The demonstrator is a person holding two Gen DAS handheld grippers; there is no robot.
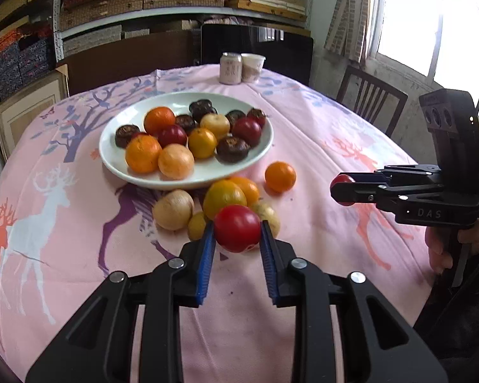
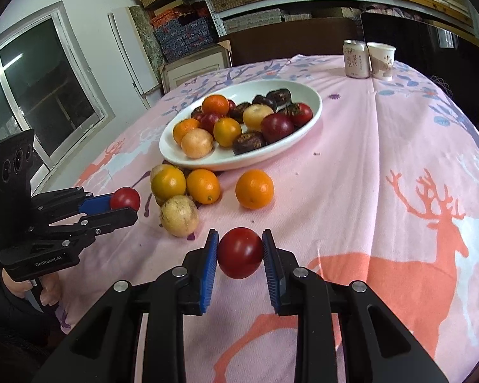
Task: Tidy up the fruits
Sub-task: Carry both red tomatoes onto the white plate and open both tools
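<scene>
My left gripper (image 1: pixel 237 234) is shut on a red fruit (image 1: pixel 237 227), held just above the cloth in front of a loose cluster of orange and tan fruits (image 1: pixel 223 196). My right gripper (image 2: pixel 239 249) is shut on another red fruit (image 2: pixel 240 252), lifted over the table. Each gripper shows in the other's view: the right one (image 1: pixel 343 190) at the right with its red fruit (image 1: pixel 341 179), the left one (image 2: pixel 124 206) at the left with its red fruit (image 2: pixel 125 198). A white plate (image 1: pixel 111 156) holds several orange, red, tan and dark fruits.
A lone orange (image 1: pixel 280 176) lies right of the cluster. A can (image 1: pixel 230 67) and a paper cup (image 1: pixel 253 67) stand at the table's far edge. A wooden chair (image 1: pixel 372 102) is at the right, and shelves of boxes stand behind. A hand (image 1: pixel 444 249) grips the right tool.
</scene>
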